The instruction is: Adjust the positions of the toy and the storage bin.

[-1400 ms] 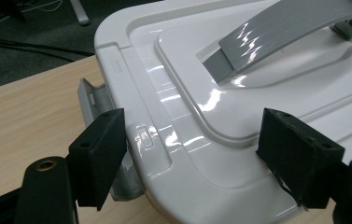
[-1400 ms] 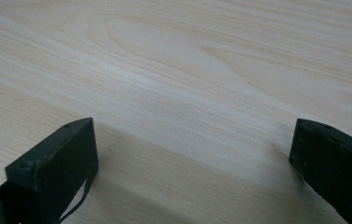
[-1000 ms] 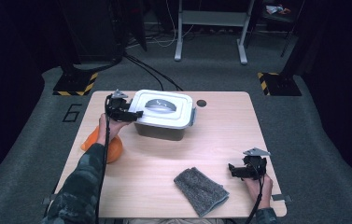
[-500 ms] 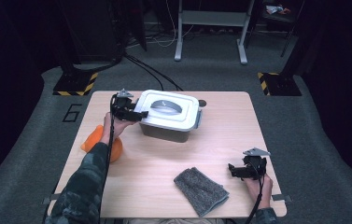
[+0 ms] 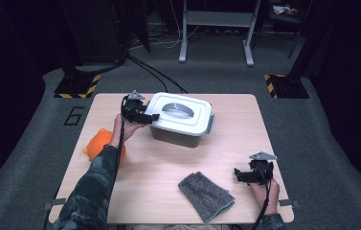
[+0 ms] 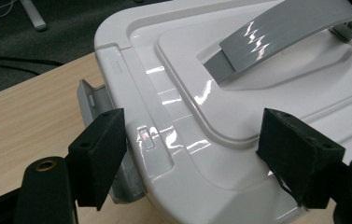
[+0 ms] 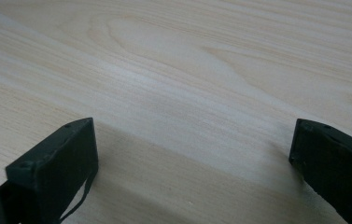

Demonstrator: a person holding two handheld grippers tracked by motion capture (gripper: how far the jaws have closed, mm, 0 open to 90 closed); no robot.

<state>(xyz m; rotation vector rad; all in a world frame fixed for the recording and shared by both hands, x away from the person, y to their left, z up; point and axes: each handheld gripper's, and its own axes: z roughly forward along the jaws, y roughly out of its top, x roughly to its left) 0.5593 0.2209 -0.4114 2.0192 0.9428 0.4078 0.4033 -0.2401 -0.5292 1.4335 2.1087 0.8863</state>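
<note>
Left gripper [image 6: 190, 154] jaws open, holding nothing, astride storage box lid [image 6: 239, 88] edge; glossy rigid plastic, likely slippery; grip grey side latch [image 6: 94, 105].

I see a grey cloth [image 5: 205, 195] near the table's [image 5: 168, 167] front edge and an orange thing [image 5: 97, 143] (partly hidden by a sleeve) by its left edge.

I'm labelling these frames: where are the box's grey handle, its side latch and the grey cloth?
grey handle [image 6: 283, 28], left gripper view, middle of its arch.
side latch [image 6: 92, 100], left gripper view, its upper part.
grey cloth [image 5: 205, 195], high view, its centre.
</note>
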